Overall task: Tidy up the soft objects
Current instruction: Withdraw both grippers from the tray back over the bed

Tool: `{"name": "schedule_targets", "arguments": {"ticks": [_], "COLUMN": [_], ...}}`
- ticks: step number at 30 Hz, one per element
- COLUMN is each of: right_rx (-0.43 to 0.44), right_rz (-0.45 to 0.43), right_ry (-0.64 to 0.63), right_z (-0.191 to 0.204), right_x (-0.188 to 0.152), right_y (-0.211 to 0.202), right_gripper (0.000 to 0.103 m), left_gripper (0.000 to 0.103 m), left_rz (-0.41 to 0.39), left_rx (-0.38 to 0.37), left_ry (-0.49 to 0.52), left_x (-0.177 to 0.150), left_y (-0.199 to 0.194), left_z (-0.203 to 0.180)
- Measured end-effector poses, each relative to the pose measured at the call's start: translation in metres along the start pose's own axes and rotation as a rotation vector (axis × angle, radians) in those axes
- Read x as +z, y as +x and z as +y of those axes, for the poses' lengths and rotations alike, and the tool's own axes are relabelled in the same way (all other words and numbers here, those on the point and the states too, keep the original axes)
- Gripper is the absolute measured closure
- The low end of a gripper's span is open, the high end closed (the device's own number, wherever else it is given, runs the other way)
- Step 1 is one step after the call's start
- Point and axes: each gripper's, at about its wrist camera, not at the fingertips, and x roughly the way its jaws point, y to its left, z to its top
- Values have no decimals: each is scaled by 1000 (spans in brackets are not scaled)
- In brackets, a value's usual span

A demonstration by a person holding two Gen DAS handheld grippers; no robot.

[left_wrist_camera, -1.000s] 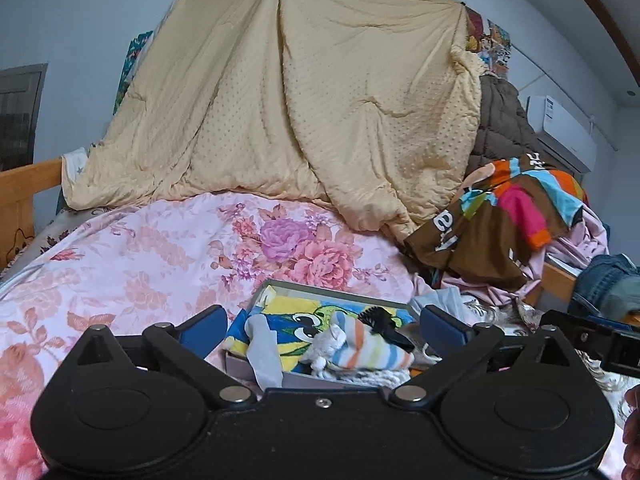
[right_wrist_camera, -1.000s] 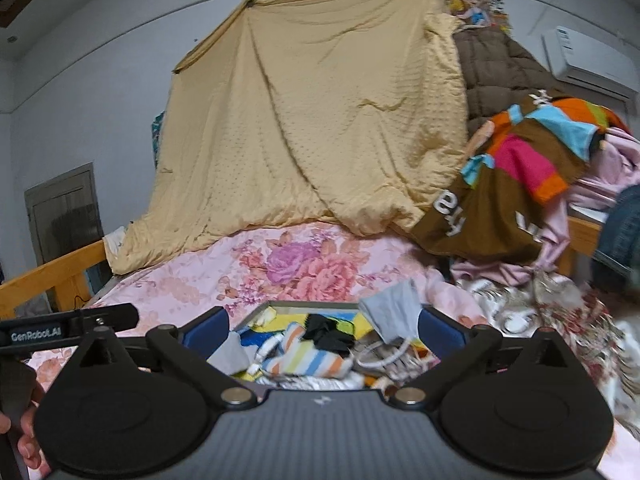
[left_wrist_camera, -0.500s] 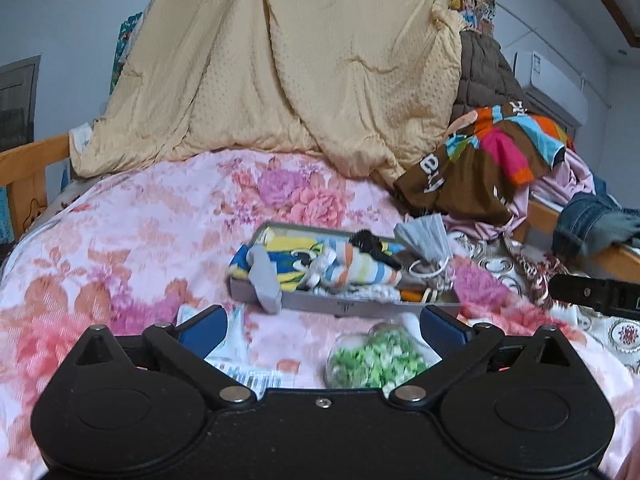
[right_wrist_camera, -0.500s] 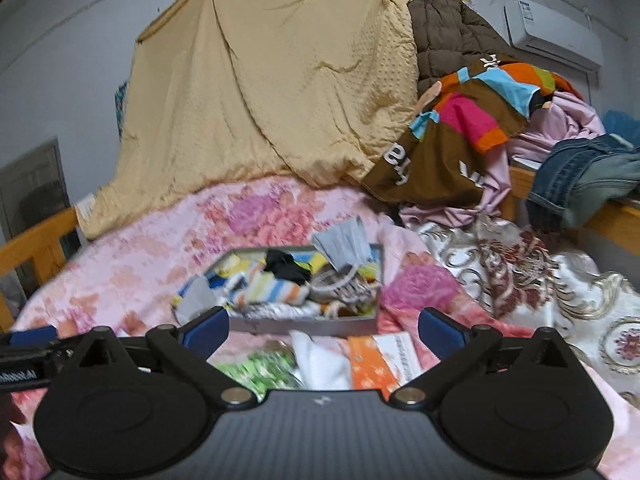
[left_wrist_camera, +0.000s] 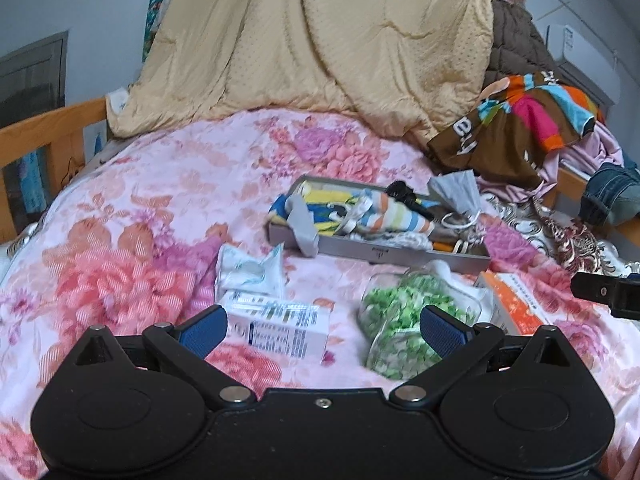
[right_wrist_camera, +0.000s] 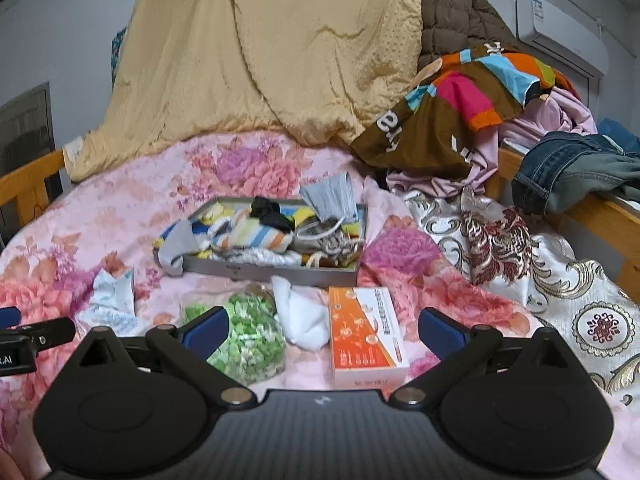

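A grey tray [left_wrist_camera: 400, 255] [right_wrist_camera: 280, 273] lies on the floral bedspread, piled with soft items: a striped sock [left_wrist_camera: 394, 216] [right_wrist_camera: 256, 236], a grey face mask [left_wrist_camera: 456, 194] [right_wrist_camera: 332, 198], a black piece and cords. In front of it lie a clear bag of green bits [left_wrist_camera: 404, 320] [right_wrist_camera: 248, 340], a white box [left_wrist_camera: 276, 326], an orange box [right_wrist_camera: 364, 336] [left_wrist_camera: 516, 304], white wadding [right_wrist_camera: 300, 316] and a crumpled wipe packet [left_wrist_camera: 250, 268] [right_wrist_camera: 112, 288]. My left gripper [left_wrist_camera: 320, 330] is open above the white box and green bag. My right gripper [right_wrist_camera: 320, 330] is open over the green bag and orange box.
A tan quilt [left_wrist_camera: 320, 48] hangs behind the bed. Clothes pile up at right: a brown multicoloured shirt [right_wrist_camera: 452, 112] and jeans [right_wrist_camera: 576, 168] on a wooden rail. A wooden bed frame [left_wrist_camera: 44, 132] runs along the left. The other gripper's tip shows at each view's edge.
Both grippers have drawn back and tilted down, so the tray sits farther off and the boxes, green bag and wipe packet in front of it have come into view.
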Motion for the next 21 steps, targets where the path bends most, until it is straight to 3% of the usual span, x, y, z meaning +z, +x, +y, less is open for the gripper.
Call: {"name": "schedule_targets", "arguments": {"ticks": [21], "right_rx": [61], "right_rz": [109], "right_ry": [-146], "right_z": [27], "right_x": [-11], "right_y": [14], "right_gripper": [0], "left_gripper": [1], "left_rz": [105], "left_rx": [88], "left_ry": [12], "left_x": [-10], "left_y": [7], "left_z": [1]}}
